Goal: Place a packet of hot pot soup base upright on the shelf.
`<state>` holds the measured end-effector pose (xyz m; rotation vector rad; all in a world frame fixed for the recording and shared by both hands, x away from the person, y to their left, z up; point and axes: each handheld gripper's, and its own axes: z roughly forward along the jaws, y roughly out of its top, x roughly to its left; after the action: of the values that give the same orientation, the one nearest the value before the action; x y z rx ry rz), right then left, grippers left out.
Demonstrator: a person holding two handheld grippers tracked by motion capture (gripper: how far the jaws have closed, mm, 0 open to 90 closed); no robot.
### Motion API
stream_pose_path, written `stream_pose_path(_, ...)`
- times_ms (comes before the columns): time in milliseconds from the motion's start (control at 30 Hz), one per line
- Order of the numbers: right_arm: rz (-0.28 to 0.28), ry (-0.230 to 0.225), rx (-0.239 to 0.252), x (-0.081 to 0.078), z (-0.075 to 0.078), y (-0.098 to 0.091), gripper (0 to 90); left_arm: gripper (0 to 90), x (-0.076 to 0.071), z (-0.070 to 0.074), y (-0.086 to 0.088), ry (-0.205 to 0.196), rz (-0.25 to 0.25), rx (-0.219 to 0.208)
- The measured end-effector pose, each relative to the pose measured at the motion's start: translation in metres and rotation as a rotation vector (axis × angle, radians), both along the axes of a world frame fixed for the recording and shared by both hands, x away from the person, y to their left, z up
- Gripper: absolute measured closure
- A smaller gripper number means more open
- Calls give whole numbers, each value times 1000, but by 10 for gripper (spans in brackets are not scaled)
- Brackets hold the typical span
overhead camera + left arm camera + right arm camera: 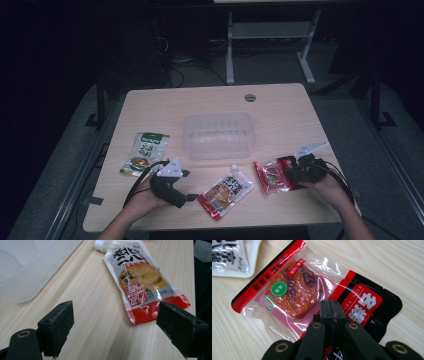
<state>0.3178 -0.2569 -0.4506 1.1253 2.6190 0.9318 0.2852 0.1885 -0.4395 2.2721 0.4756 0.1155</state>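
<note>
Red-and-black plastic snack packet with a clear window showing an orange-brown food piece (294,290) lies flat on the pale wooden table (280,102), near the front edge on the person's right side. The right gripper (331,305), a black two-jaw tool held in the person's right hand (327,189), has its jaws pressed together on the packet's near end, beside the black panel with red lettering; in the high view the packet (274,175) stretches leftward from those jaws. To its left, also near the front edge, a white-and-red spouted sauce pouch with a white cap (226,191) lies flat and tilted, its cap pointing away from the person. The left gripper (115,320), in the person's left hand (150,197), has its two black jaws standing wide apart with nothing between them, above bare wood just beside the pouch's (142,282) red bottom edge. Farther back on the left lies a green-topped printed pouch (146,152), flat on the table. Beyond the spouted pouch, near the table's middle, stands an empty clear plastic rectangular tub (219,135). At the far edge a small round grey cable port (250,97) is set into the tabletop.
</note>
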Motion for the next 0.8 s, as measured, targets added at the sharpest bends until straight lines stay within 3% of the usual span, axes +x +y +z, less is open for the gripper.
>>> stream_pose_path(267, 58, 0, 5, 6, -1, 19, 895, 145, -6, 4, -4, -5, 13, -12)
stream_pose_path(433, 70, -9, 2, 8, 3, 21, 881, 250, -6, 12, -15, -7, 9, -53)
stream_pose_path(600, 37, -16, 62, 8, 10, 12, 773, 447, -2, 18, -36, -2, 2, -69)
stream_pose_path(667, 26, -17, 64, 8, 11, 10, 695, 581, 2, 19, -44, 18, 5, -82)
stream_pose_path(800, 9, -26, 75, 7, 11, 7, 578, 745, 11, 22, -63, 26, -2, -84)
